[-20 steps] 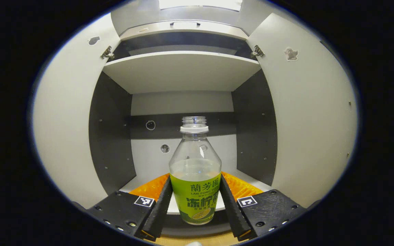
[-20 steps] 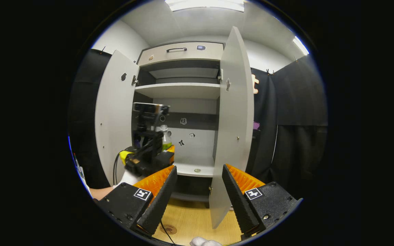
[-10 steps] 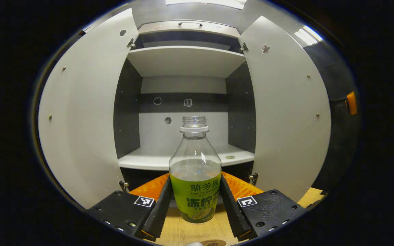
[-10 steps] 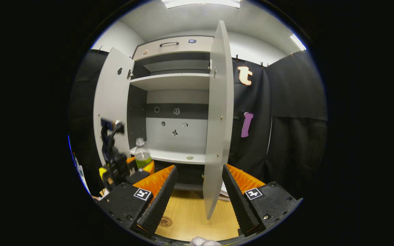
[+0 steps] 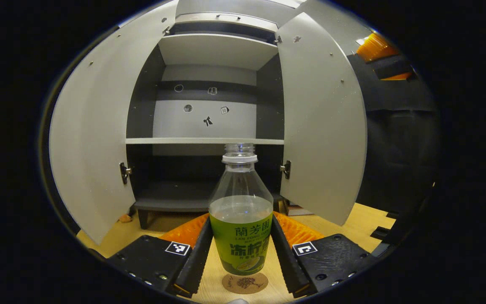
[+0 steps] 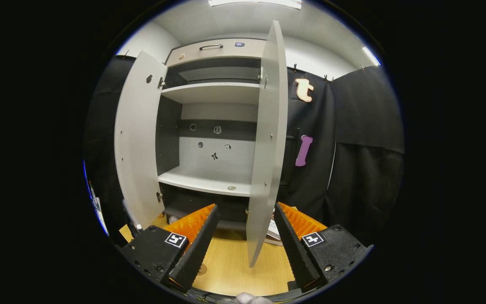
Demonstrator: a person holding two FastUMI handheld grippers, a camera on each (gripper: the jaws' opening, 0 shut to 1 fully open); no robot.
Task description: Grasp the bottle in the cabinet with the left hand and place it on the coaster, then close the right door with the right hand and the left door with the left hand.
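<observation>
Left gripper view, grip: your left gripper is clamped on the bottle, one finger pressing each side of the label, dead centre at the bottom of the frame.
Left gripper view, bottle: upright, long axis straight up the frame, neck open at mid-height, liquid level sitting just above the label.
Left gripper view, target: the coaster lies directly under the bottle's base at the lower edge. I cannot tell whether the base is touching it or just above it.
Left gripper view, call: looks like a straight drop and let go, no sideways shift needed.
Left gripper view, cabinet: the cabinet fills the upper middle, left door and right door both swung wide.
Right gripper view, grip: your right gripper has its fingers apart, nothing between them but floor.
Right gripper view, door: the right door stands edge-on up the centre, its lower corner hanging between your fingers, farther off.
Right gripper view, nearer hand: right, clearly; that door is its job.
</observation>
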